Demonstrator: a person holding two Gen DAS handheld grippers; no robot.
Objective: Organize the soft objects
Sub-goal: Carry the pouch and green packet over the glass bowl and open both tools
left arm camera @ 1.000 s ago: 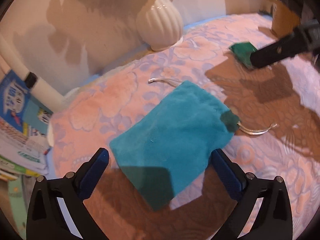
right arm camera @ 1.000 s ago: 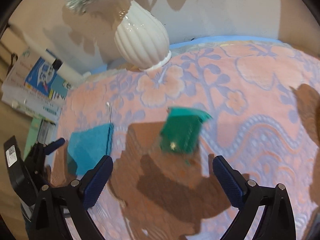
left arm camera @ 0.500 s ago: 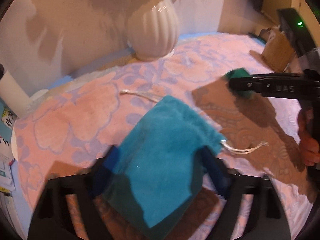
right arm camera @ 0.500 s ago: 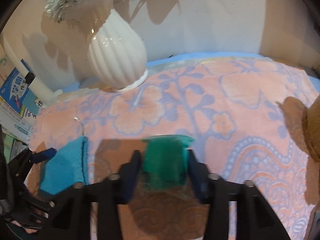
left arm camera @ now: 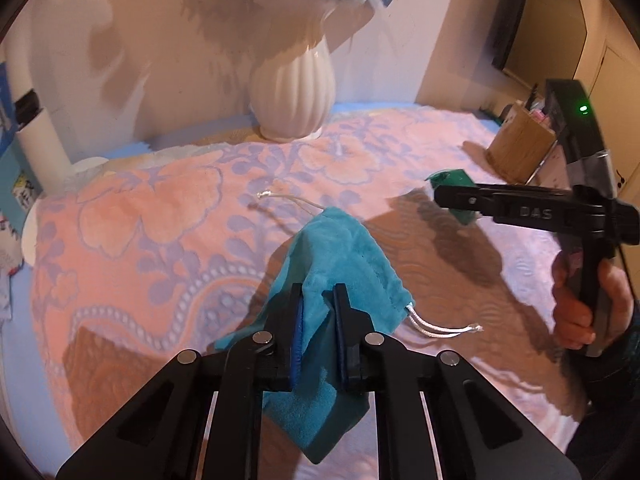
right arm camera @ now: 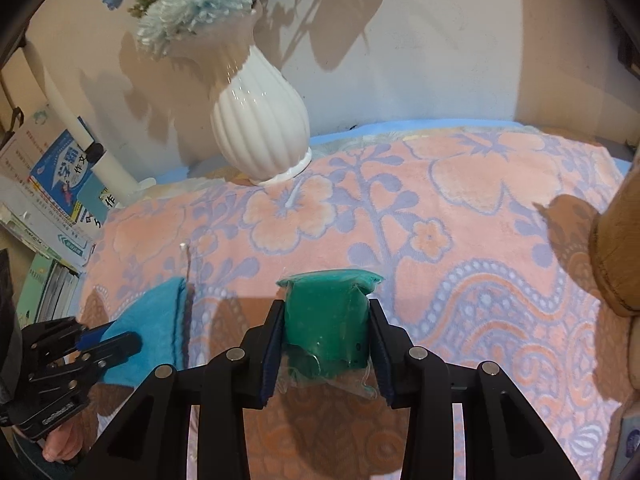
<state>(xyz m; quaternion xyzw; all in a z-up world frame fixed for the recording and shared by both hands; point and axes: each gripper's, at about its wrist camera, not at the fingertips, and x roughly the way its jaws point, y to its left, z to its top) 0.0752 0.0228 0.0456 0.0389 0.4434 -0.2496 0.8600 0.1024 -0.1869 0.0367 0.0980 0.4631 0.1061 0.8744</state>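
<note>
A teal velvet drawstring pouch (left arm camera: 348,248) is pinched and bunched between the pads of my left gripper (left arm camera: 318,300), which is shut on it. Its far end rests on the floral blanket (left arm camera: 140,216), and white cords trail from its mouth. In the right wrist view the pouch (right arm camera: 156,320) and the left gripper (right arm camera: 108,340) sit at the lower left. My right gripper (right arm camera: 326,312) is shut on a green soft packet in clear wrap (right arm camera: 328,296), just above the blanket. The left wrist view shows that packet (left arm camera: 450,180) at the tip of the right gripper (left arm camera: 440,196).
A white ribbed vase (left arm camera: 292,96) with flowers stands at the back by the wall, also seen as the vase (right arm camera: 260,128). A wooden box (left arm camera: 520,148) stands at the far right. Books (right arm camera: 60,184) are stacked off the left edge. A hand (left arm camera: 576,304) holds the right gripper's handle.
Both grippers went from wide open to shut. The left one closed on the teal pouch and raised its near end. The right one closed on the green packet.
</note>
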